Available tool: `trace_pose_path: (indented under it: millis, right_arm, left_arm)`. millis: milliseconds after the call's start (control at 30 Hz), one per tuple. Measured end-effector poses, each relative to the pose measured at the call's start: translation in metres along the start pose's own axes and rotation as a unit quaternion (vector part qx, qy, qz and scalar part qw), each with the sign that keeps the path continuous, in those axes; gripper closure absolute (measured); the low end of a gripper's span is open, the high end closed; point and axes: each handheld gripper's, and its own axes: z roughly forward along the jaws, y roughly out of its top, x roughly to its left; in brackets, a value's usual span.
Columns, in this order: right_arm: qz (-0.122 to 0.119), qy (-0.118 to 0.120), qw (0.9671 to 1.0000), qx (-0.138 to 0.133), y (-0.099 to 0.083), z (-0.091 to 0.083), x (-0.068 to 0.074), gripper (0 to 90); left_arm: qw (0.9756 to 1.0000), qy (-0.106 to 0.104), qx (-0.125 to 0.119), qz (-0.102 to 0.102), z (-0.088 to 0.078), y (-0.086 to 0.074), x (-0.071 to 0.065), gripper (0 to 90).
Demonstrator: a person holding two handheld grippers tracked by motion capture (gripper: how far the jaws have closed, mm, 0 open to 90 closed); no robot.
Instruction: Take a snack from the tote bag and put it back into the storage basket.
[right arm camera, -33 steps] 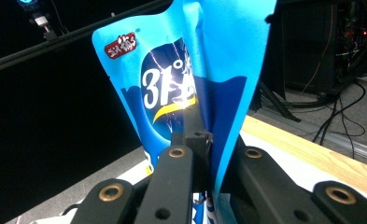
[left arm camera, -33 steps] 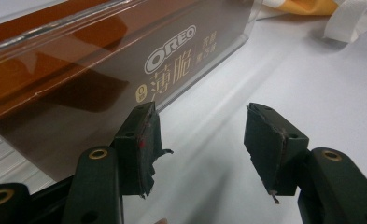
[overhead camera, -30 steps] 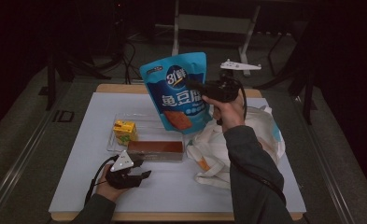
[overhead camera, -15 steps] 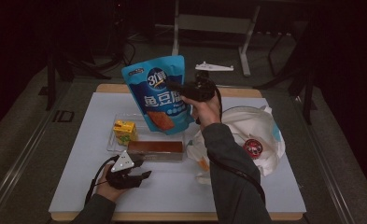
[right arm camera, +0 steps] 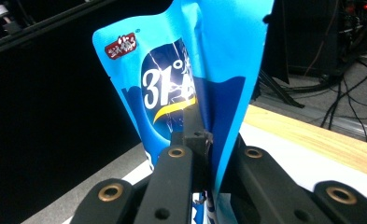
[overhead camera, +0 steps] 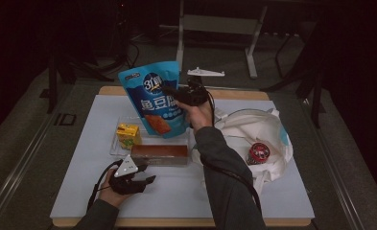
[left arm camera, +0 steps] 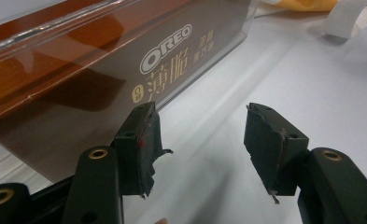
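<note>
right hand-held gripper (overhead camera: 176, 93): pinching blue snack pouch (overhead camera: 152, 98) upright above bench's (overhead camera: 272, 191) far edge | left hand-held gripper (overhead camera: 145, 178): spread, empty, near edge, beside Oreo box (overhead camera: 159, 154)

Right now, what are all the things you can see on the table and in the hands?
Snack bag: one, blue, held up above the tray.
Tray: one, clear, left of table middle.
Juice carton: one, yellow, in the tray.
Oreo box: one, brown, at the tray's front edge.
Tote bag: one, white, lying open at the right.
Round tin: one, red, on the tote bag.
Table: one, white top, wooden edge.
Right gripper: one, black, shut on the snack bag.
Left gripper: one, black, open, resting by the Oreo box.
</note>
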Motion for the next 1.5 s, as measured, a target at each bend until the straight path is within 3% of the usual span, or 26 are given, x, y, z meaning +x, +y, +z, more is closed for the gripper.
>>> trace_pose_path:
  millis: [233, 433, 567, 633, 733, 833, 967, 1067, 1233, 1500]
  right_arm:
    - [0.018, -0.006, 0.9998, 0.0, -0.016, 0.02, -0.002, 87.7]
    - [0.023, 0.004, 0.9997, -0.002, -0.029, 0.035, 0.001, 87.0]
    - [0.033, 0.013, 0.9993, -0.008, -0.035, 0.037, 0.001, 85.7]
    - [0.027, 0.009, 0.9996, 0.005, -0.041, 0.038, 0.0, 84.5]
    - [0.046, 0.011, 0.9989, -0.006, -0.047, 0.032, -0.008, 83.1]
    - [0.056, 0.002, 0.9984, 0.005, -0.051, 0.023, -0.017, 81.0]
    - [0.025, -0.022, 0.9989, 0.034, -0.055, 0.011, -0.021, 75.0]
    - [0.005, -0.024, 0.9983, 0.053, -0.057, 0.002, -0.021, 69.9]
    - [-0.042, -0.041, 0.994, 0.093, -0.056, -0.011, -0.019, 63.7]
    - [-0.07, -0.045, 0.9892, 0.121, -0.061, -0.027, -0.019, 58.0]
  left_arm:
    - [1.0, 0.001, 0.0, 0.008, 0.0, 0.0, -0.002, 44.8]
    - [1.0, 0.002, 0.001, 0.01, 0.0, 0.0, -0.002, 44.7]
    - [0.9999, 0.003, 0.0, 0.011, 0.0, 0.0, -0.003, 44.7]
    - [1.0, 0.002, 0.0, 0.009, 0.0, 0.0, -0.003, 44.7]
    - [0.9999, 0.004, 0.001, 0.011, 0.0, 0.0, -0.003, 44.7]
    - [0.9999, 0.004, 0.004, 0.012, 0.0, 0.0, -0.003, 44.7]
    - [0.9999, 0.006, 0.005, 0.01, 0.001, 0.0, -0.004, 44.6]
    - [0.9999, 0.006, 0.007, 0.012, 0.001, 0.0, -0.004, 44.6]
    - [0.9999, 0.007, 0.007, 0.012, 0.001, 0.0, -0.004, 44.6]
    - [0.9999, 0.007, 0.008, 0.011, 0.002, 0.0, -0.004, 44.5]
